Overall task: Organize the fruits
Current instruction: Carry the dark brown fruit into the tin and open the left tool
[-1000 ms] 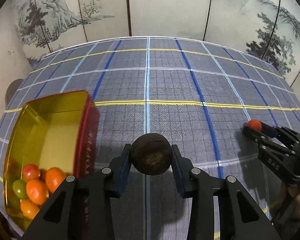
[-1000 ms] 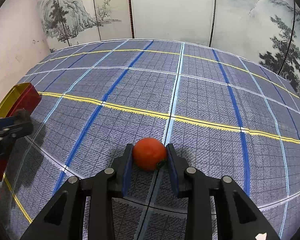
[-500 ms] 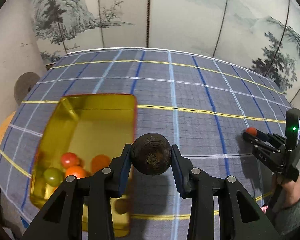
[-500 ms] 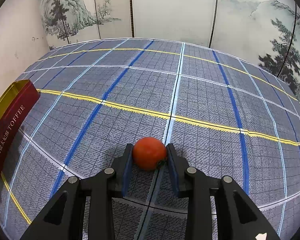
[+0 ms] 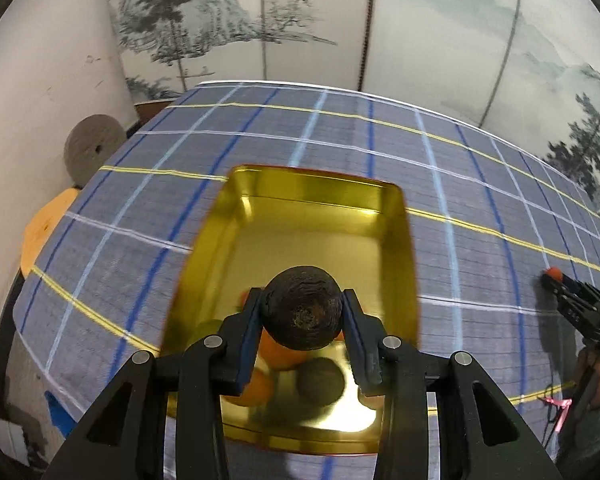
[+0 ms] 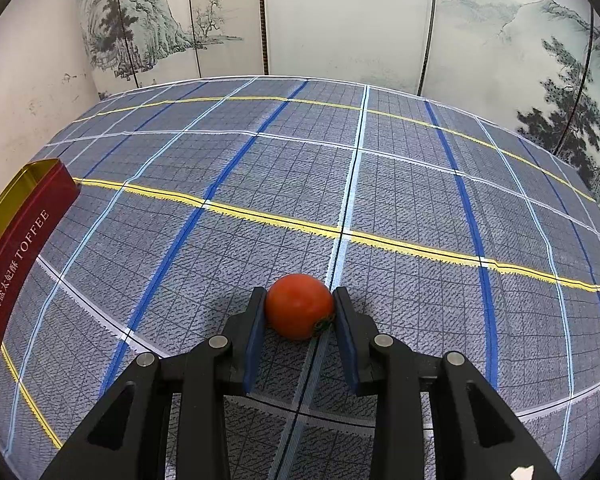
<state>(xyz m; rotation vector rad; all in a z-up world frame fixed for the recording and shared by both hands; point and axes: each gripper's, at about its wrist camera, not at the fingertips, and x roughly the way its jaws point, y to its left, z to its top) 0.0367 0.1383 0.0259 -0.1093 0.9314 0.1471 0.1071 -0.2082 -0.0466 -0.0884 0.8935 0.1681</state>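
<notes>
left gripper (image 5: 302,314) clamped on a dark wrinkly fruit (image 5: 302,312), hanging right over the gold tin (image 5: 400,248) with oranges (image 5: 280,354) inside | right gripper (image 6: 300,310) squeezing a tomato (image 6: 299,305) that's sitting on the checked tablecloth (image 6: 400,184), well apart from the tin

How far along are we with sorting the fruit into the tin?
Done: several fruits already lie in the gold tin, including an orange one and a dark one. In hand: the left tool grips a dark round fruit above the tin, and the right tool grips a tomato low over the cloth. Left: release both into the tin.
</notes>
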